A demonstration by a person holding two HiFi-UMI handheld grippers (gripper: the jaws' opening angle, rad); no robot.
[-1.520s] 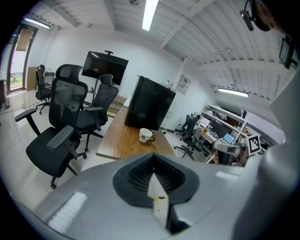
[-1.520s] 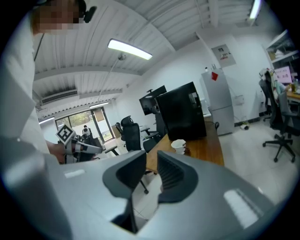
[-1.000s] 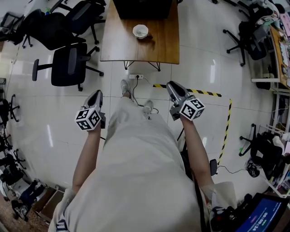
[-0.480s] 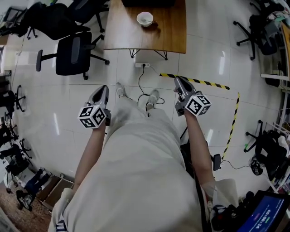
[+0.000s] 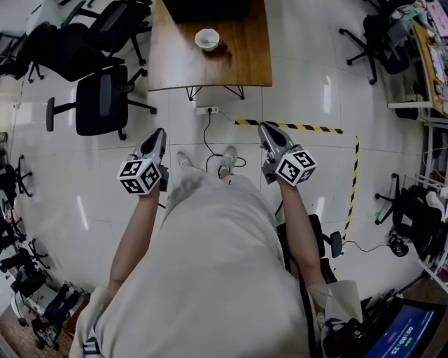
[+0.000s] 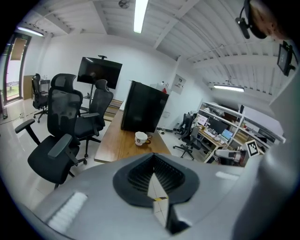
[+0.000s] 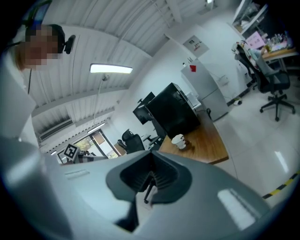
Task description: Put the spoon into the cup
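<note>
White tiled floor point(image 5: 315, 91) fills most of the head view, with a strip of yellow-and-black tape point(image 5: 301, 126) across it and a power strip point(image 5: 207, 110) lying near the foot of a wooden table point(image 5: 245, 63). On that table, well ahead of the person point(image 5: 210, 280), the cup point(image 5: 207, 39) stands upright in front of a large black box point(image 5: 206, 8). A small brown shape sits just beside the cup on its right; it is too small to tell what it is. A black office chair point(image 5: 101, 101) stands to the left of the table, and more chairs and cluttered desks line the edges of the room.

Both grippers are held out in front of the body at about the same height, well apart from each other and far short of the table. The left gripper point(image 5: 157, 134) points ahead toward the table's left part; its own view shows the jaws brought together at the tips with nothing between them, only a wedge of floor showing beneath. The right gripper point(image 5: 266, 130) is closed as well — its tips meet. A thin dark line crosses the gap under its jaws, but I cannot tell what it is. From both gripper views the cup sits beyond the jaw tips, far off on the tabletop.
</note>
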